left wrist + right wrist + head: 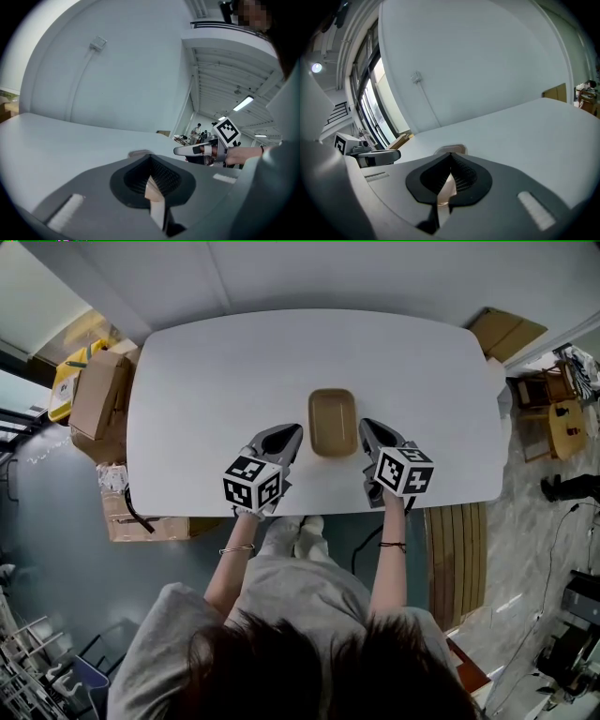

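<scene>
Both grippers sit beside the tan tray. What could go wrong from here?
1. The left gripper and the right gripper flank the tray with fingers closed and empty; closing in like this would likely shove it, not grip it.
2. The tray lies loose on the smooth table, so a push from one side may slide or spin it.

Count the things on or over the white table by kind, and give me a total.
Tan rounded-rectangular shallow tray: 1
Grey two-jaw grippers with marker cubes: 2 (left gripper, right gripper)
Total: 3
</scene>
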`<act>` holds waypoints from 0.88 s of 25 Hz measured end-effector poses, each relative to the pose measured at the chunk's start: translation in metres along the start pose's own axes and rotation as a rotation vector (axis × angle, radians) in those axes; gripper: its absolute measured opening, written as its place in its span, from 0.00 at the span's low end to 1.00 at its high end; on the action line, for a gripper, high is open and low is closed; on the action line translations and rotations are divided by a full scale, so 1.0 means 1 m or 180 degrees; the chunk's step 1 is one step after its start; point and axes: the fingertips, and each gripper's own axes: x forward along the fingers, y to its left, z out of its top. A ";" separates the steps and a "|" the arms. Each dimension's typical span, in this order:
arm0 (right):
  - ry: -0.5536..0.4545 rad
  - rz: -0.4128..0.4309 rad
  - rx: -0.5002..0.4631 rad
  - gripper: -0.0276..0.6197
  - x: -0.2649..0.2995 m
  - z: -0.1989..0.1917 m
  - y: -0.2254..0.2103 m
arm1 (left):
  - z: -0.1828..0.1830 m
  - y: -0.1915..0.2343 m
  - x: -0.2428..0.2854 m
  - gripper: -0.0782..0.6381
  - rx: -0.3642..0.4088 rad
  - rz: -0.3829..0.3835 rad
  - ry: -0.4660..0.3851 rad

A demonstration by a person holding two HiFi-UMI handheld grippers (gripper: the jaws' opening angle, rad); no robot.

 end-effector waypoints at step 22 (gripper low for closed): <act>0.0441 -0.0182 0.0128 0.20 0.024 -0.036 -0.024 | -0.028 0.011 0.009 0.10 -0.0164 0.0051 0.0172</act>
